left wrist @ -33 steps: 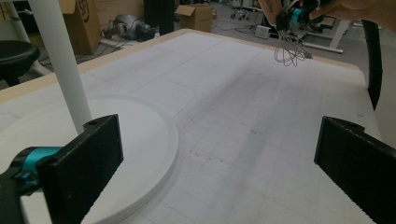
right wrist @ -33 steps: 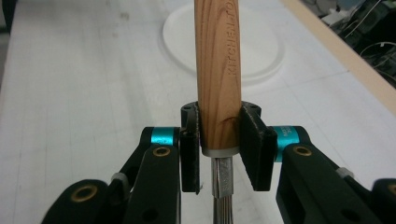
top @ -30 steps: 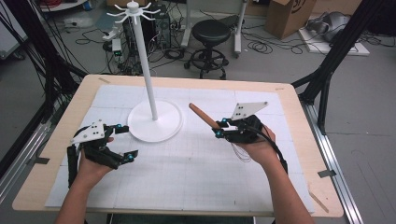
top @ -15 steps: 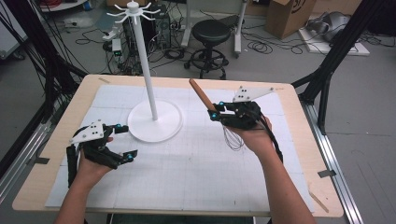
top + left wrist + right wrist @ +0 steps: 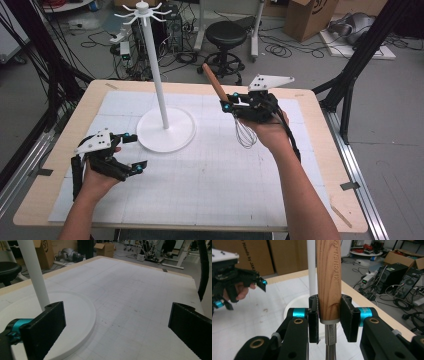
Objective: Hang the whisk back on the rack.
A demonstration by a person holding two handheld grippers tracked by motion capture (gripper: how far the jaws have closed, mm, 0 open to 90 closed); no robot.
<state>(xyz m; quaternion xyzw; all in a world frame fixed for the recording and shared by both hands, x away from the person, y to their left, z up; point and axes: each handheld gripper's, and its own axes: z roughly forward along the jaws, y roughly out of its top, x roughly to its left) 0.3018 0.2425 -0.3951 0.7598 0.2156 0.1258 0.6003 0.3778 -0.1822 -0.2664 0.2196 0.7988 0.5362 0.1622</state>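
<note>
The right gripper (image 5: 229, 106) has gone up and toward the top of the high view since a second ago; its jaws are squeezed tight on the wooden handle of the whisk (image 5: 243, 134), near where the wood meets the metal; the whisk is now off the table (image 5: 320, 200), right of the middle, handle tipped up, wires hanging down; before, it was lower down. The left gripper (image 5: 131, 152) stayed at the lower left, jaws wide apart with nothing in them. The white stand (image 5: 158, 85) with hooks is close by; I think the whisk will hang there next.
</note>
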